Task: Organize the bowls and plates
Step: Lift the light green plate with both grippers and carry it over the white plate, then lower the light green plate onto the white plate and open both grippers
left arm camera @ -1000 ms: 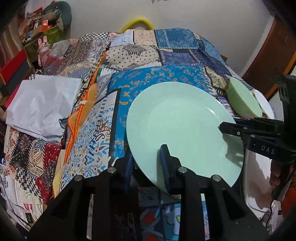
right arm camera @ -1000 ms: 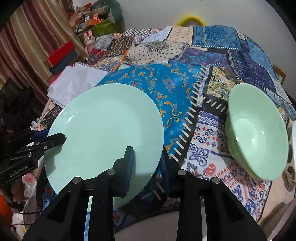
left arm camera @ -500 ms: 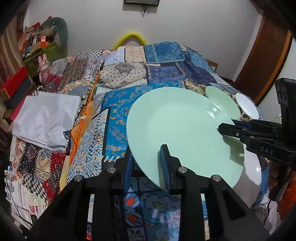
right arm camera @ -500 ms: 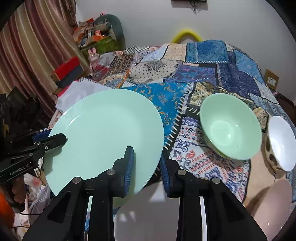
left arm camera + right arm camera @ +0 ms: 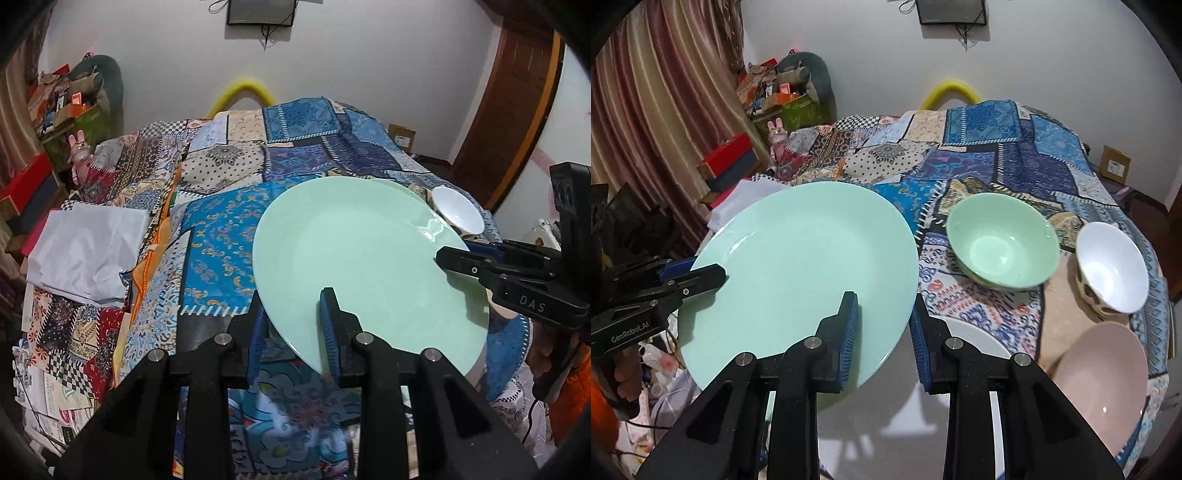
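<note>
While the patchwork cloth (image 5: 1015, 162) covers the table, the mint plate (image 5: 798, 273) hangs above its near edge, clamped by both tools: the left gripper (image 5: 291, 325) bites the rim at six o'clock in its view, the right gripper (image 5: 882, 328) likewise, pads pressed on either face. Glazed and rigid, it looks slippery and breakable, so opposite rim holds suit it. Smaller pieces sit beyond: green bowl (image 5: 1001, 240) at one o'clock, pink plate (image 5: 1104, 380) at four, white bowl (image 5: 1112, 266) at three.
</note>
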### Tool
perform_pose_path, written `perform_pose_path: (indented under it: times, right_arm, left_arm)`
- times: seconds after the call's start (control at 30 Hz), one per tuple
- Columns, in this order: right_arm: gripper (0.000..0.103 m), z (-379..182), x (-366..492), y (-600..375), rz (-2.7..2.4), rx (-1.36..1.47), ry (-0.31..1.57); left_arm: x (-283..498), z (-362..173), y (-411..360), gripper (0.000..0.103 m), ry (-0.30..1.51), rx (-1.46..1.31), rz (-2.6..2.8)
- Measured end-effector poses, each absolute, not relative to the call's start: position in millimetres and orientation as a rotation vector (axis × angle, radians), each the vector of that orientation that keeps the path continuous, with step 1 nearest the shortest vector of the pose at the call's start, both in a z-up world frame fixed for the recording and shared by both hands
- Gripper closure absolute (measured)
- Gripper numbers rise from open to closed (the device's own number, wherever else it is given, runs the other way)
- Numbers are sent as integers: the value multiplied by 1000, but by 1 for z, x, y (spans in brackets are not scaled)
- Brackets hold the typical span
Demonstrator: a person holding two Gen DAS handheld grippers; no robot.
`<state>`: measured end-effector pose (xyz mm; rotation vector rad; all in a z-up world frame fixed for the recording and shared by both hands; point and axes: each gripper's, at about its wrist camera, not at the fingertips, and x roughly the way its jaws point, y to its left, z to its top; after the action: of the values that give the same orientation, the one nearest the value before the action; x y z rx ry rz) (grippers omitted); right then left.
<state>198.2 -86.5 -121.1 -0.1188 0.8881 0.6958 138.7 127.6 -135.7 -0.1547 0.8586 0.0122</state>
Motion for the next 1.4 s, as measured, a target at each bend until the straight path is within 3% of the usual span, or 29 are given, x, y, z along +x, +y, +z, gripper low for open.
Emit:
perform_pose_path:
  times: [0.7, 1.4]
  right_arm:
    - [77, -129, 177, -157, 591, -56, 895]
    - [77, -181, 168, -180, 538, 3, 1016]
  left_arm:
    - [137, -141, 57, 75, 886, -121, -102]
    - [154, -205, 38, 75, 1039, -138, -154]
